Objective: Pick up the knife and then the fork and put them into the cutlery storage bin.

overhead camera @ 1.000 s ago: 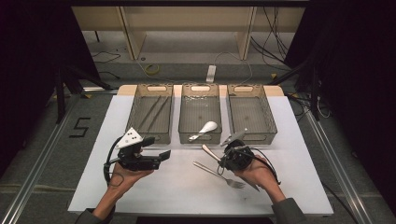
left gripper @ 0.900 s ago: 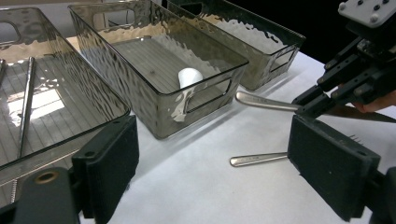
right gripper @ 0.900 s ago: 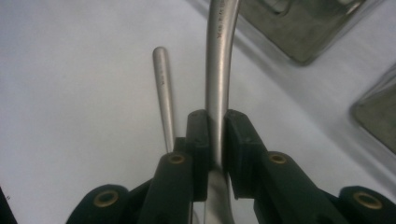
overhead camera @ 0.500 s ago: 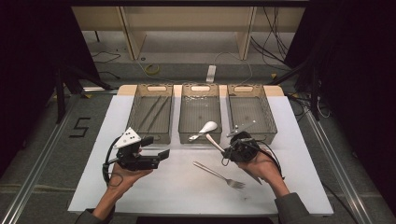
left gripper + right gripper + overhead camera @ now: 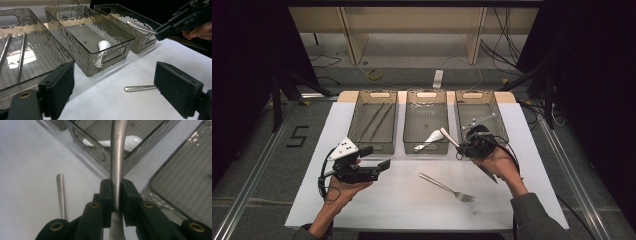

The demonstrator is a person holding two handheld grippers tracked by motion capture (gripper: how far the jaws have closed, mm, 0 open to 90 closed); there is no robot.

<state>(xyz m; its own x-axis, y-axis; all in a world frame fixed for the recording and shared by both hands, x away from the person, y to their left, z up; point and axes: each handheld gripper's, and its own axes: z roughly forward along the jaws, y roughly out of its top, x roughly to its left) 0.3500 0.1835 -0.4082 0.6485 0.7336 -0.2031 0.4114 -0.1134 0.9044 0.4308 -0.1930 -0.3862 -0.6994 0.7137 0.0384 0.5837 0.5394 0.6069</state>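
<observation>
My right gripper (image 5: 463, 144) (image 5: 116, 195) is shut on a metal knife (image 5: 450, 137) (image 5: 117, 157) and holds it above the table, just in front of the right bin (image 5: 497, 125). The knife's handle (image 5: 140, 27) points up and left toward the middle bin (image 5: 426, 149); its blade trails back under the hand. A metal fork (image 5: 444, 186) (image 5: 140, 88) (image 5: 60, 195) lies on the white table between the two hands. My left gripper (image 5: 377, 157) (image 5: 115, 92) stands open near the left bin's front corner, with nothing between its jaws.
Three clear bins stand in a row at the back of the table (image 5: 402, 200). The left bin (image 5: 362, 142) holds long metal utensils (image 5: 21, 57), the middle one a white spoon (image 5: 430, 139) (image 5: 103, 47), the right one a metal piece (image 5: 479, 120).
My right gripper has risen and moved away from me toward the right bin, carrying the knife off the table beside the fork. The left gripper has stayed put.
</observation>
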